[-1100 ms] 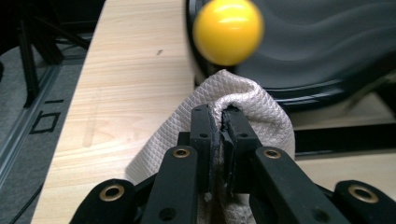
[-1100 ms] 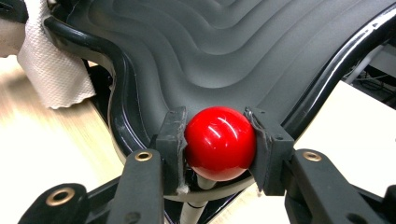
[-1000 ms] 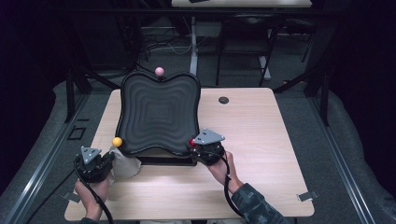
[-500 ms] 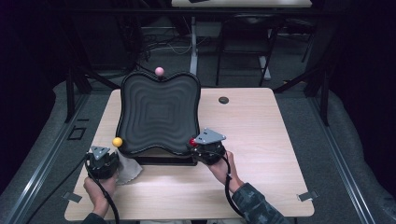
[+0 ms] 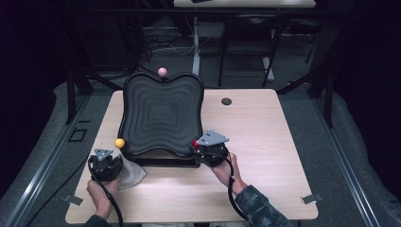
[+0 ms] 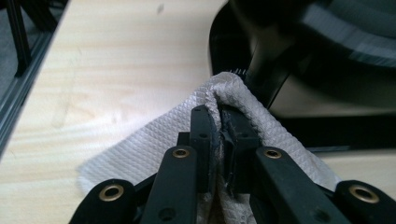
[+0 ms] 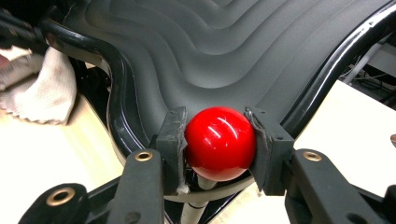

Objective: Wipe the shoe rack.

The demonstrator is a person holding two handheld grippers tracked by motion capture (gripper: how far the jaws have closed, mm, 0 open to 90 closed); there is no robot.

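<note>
The right gripper (image 7: 219, 140) has its jaws clamped on the red ball (image 7: 220, 142) at the near right corner of the black ridged tray (image 5: 161, 113). The left gripper (image 6: 219, 135) pinches a fold of white cloth (image 6: 154, 140) (textured, paper-like) between closed jaws, just off the tray's near left corner, below the yellow ball (image 5: 119, 143). The tray stands tilted on the bench (image 5: 265, 132), a pink ball (image 5: 162, 71) at its far edge.

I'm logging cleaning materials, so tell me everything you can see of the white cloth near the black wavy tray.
The white cloth looks like a thin, waffle-textured paper or fabric wipe, crumpled and folded. It lies on the wooden table at the tray's near left corner, below the yellow ball. The left tongs are shut on a raised fold of it, and that fold reaches the tray's dark base.
</note>
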